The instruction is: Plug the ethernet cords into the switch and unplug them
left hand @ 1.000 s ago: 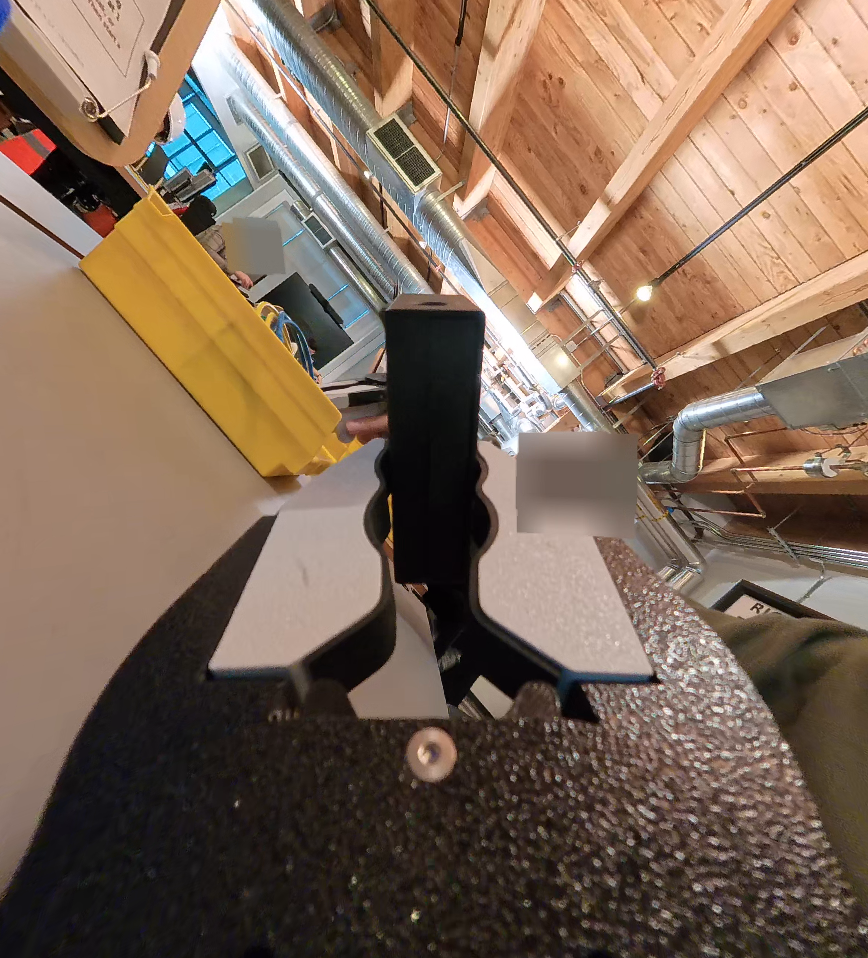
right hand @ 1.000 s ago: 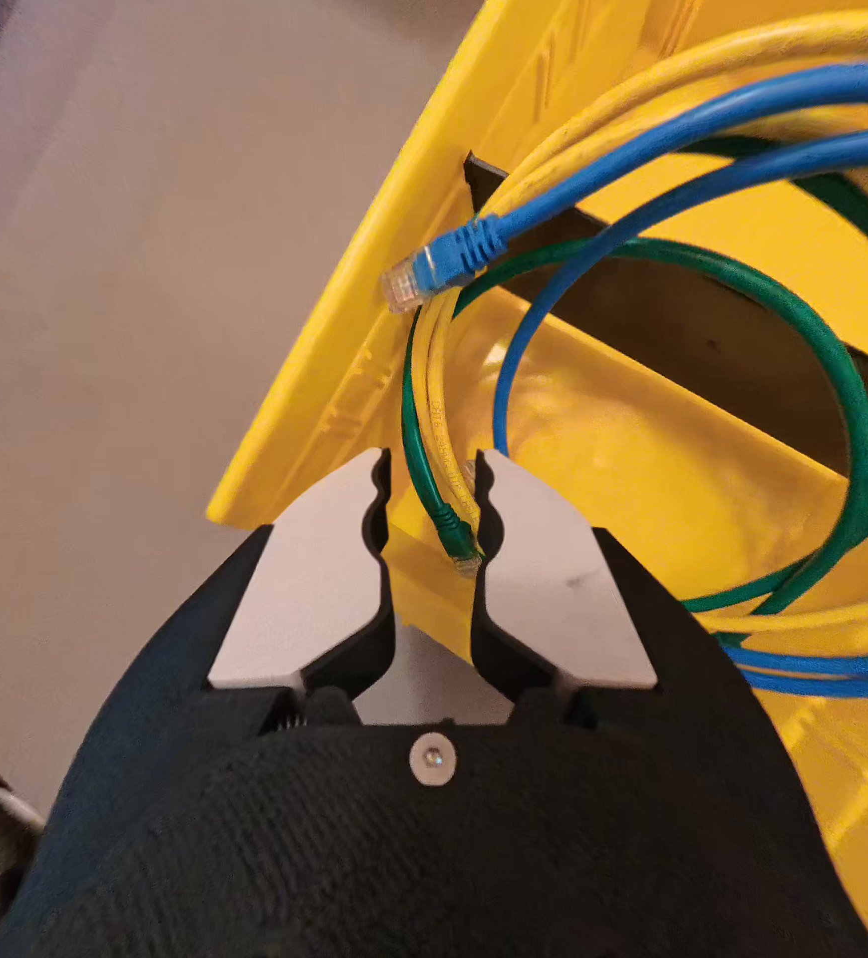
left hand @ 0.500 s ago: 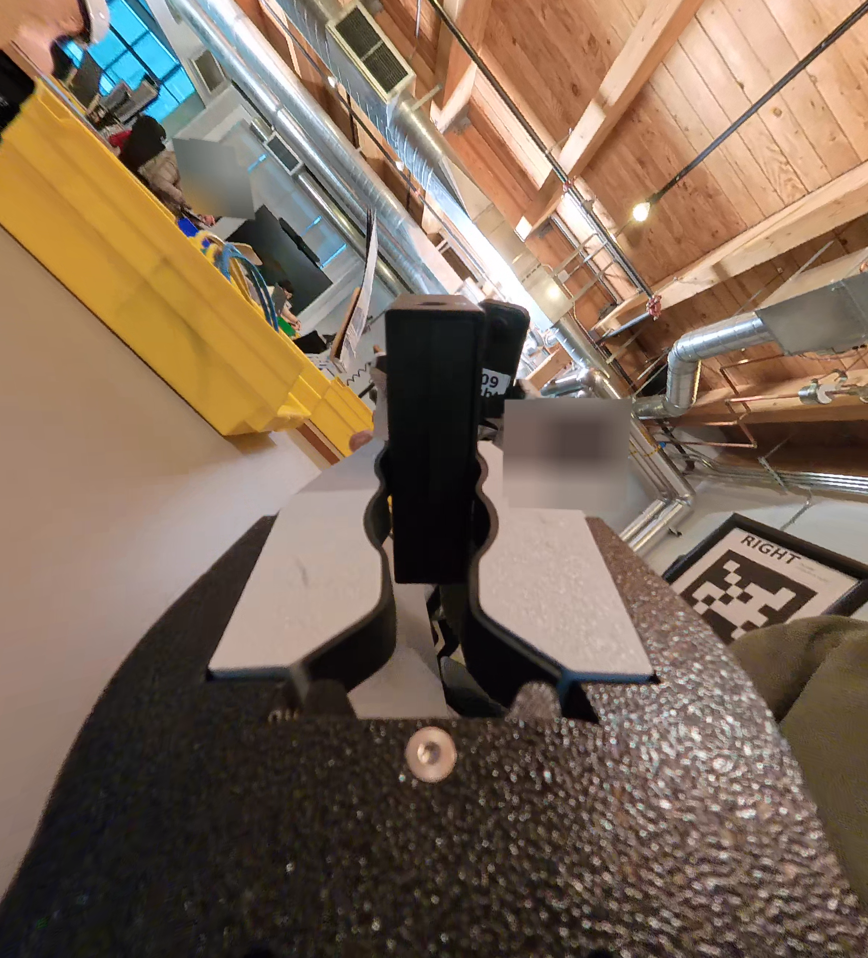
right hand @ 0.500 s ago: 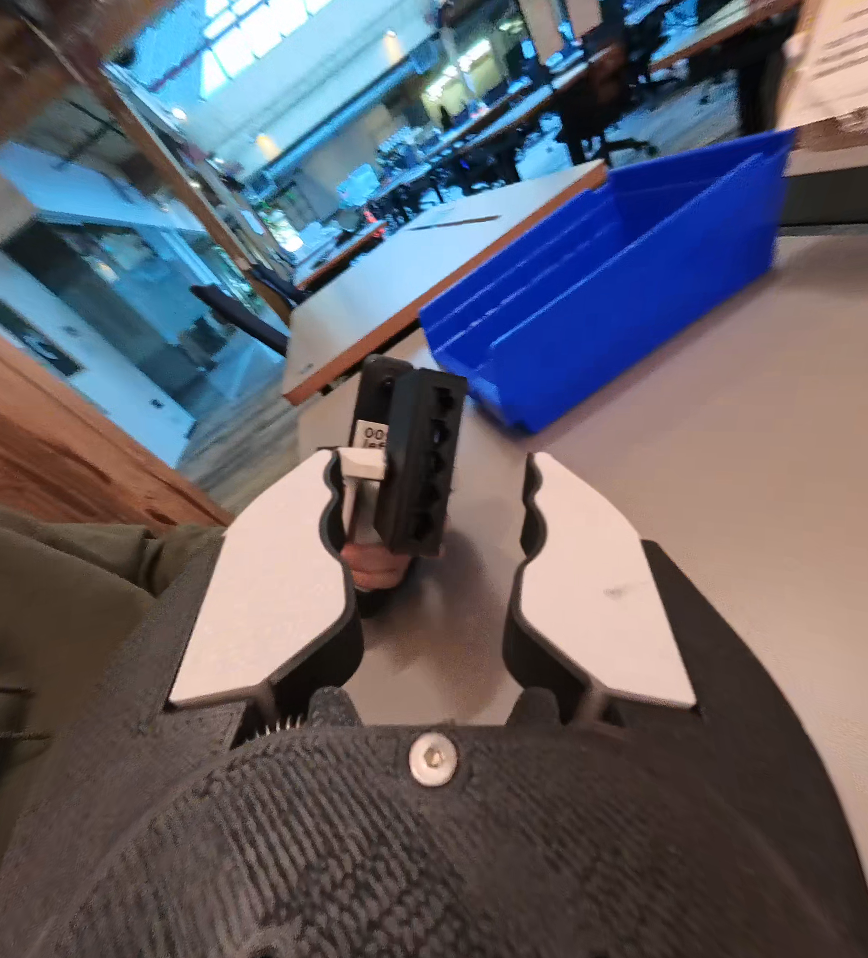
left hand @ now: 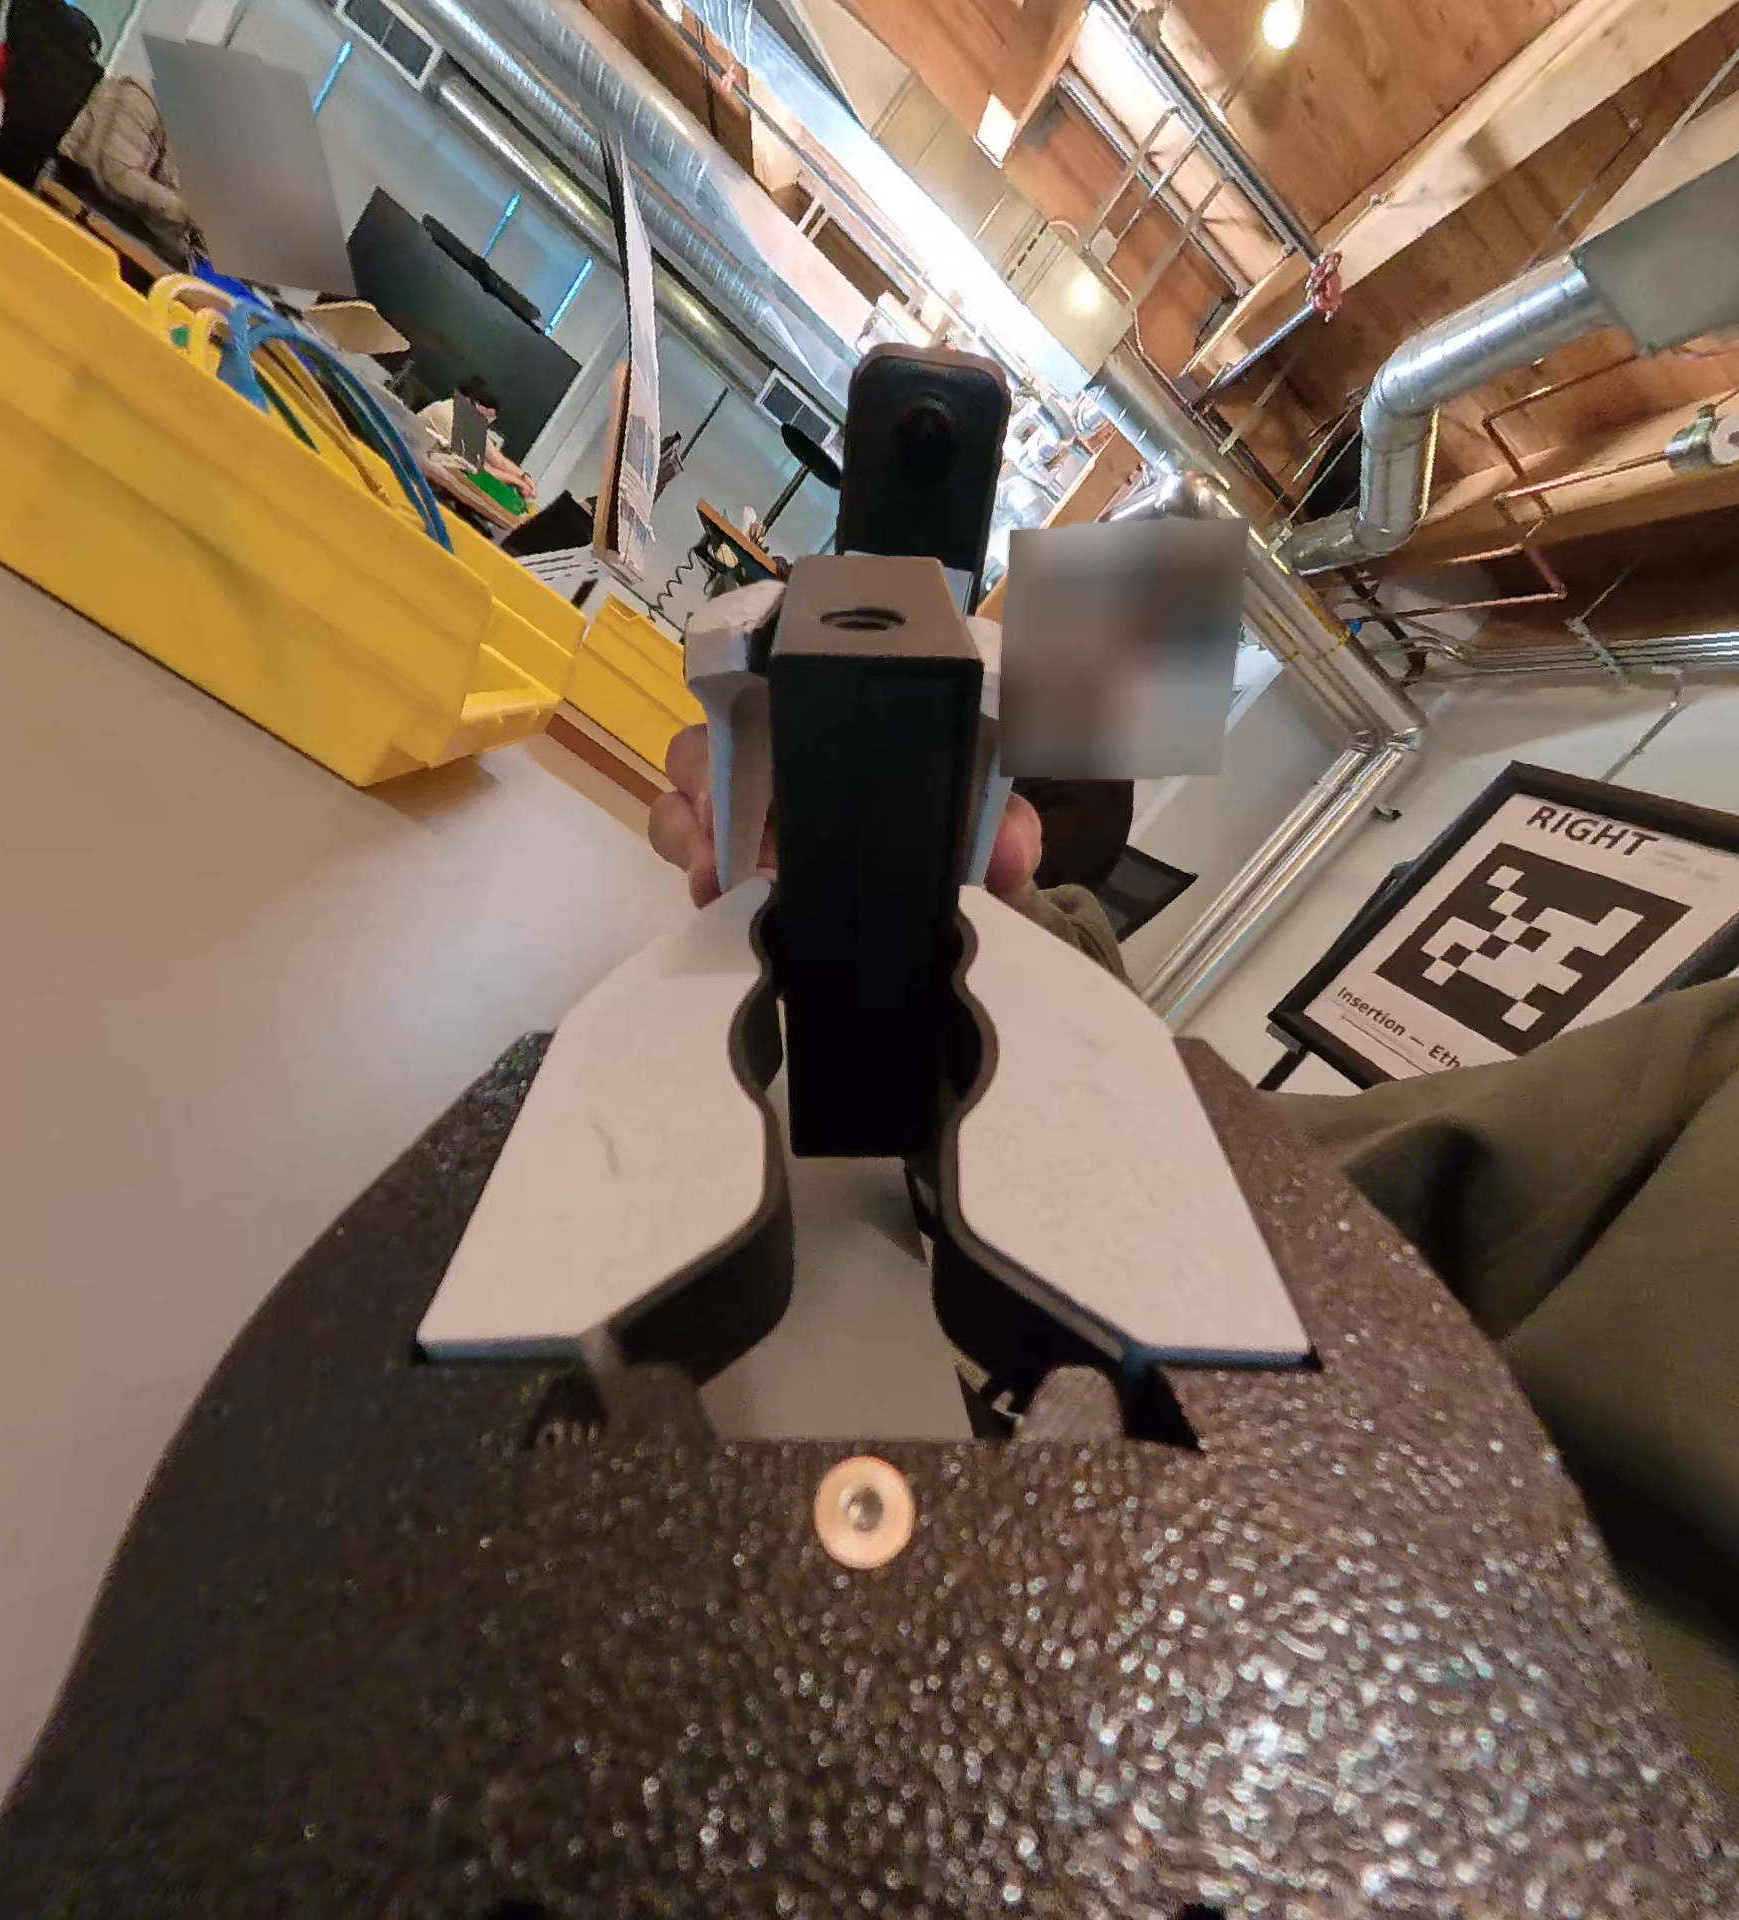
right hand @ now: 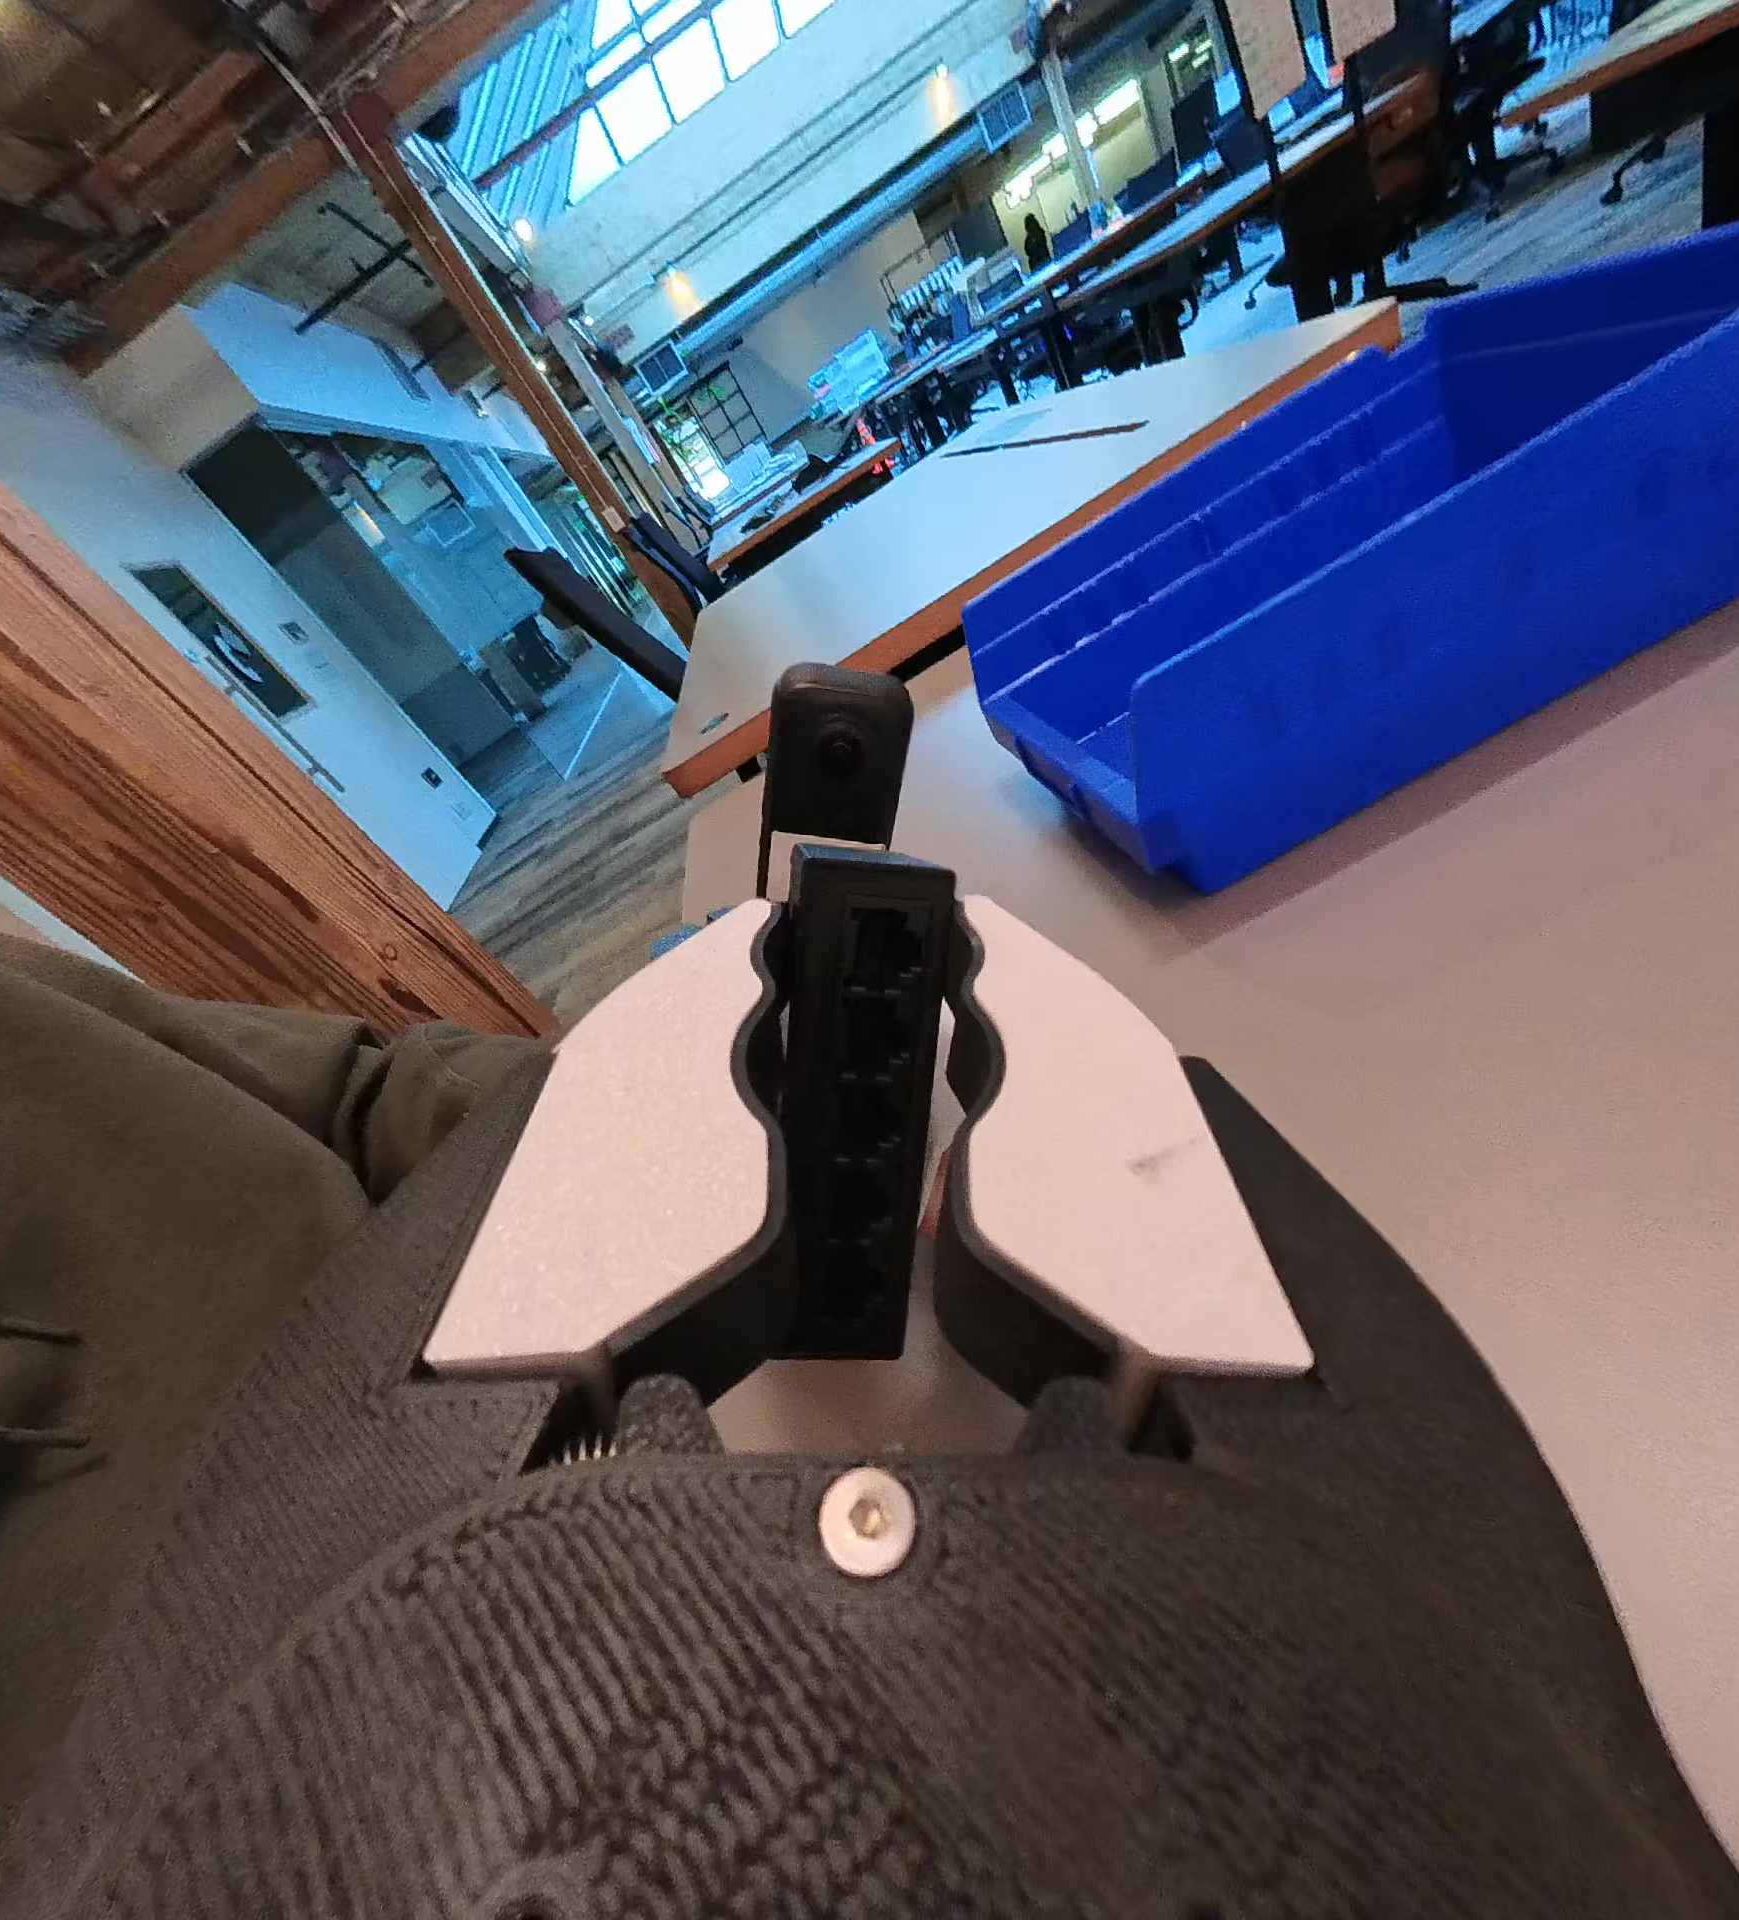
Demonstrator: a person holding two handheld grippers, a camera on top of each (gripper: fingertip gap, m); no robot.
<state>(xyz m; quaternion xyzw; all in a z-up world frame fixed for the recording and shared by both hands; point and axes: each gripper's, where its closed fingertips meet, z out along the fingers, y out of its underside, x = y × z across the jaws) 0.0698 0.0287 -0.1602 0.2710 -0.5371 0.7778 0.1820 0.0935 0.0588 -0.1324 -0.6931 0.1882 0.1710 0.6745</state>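
Observation:
The black switch (left hand: pixel 870 790) stands upright between my two grippers, above the grey table (left hand: pixel 169 987). My left gripper (left hand: pixel 865 914) is shut on its near end. My right gripper (right hand: pixel 865 920) faces it from the other side and is shut on the same switch (right hand: pixel 865 1122), whose row of empty ports faces this camera. The right gripper's grey fingers (left hand: pixel 730 727) show around the switch's far end in the left wrist view. Blue, yellow and green ethernet cords (left hand: pixel 325 416) lie in the yellow bin (left hand: pixel 117 499), apart from both grippers.
A blue bin (right hand: pixel 1416 582) stands on the table to the right of the right gripper. A framed sign with a black-and-white marker (left hand: pixel 1530 914) stands behind. An olive sleeve (left hand: pixel 1571 1195) is at the right. People sit at desks far off. My right fingertips sit around 4 cm from my left ones.
My right gripper left the cords in the yellow bin, swung round to face the left gripper, and closed on the switch. The left gripper kept hold and tilted down.

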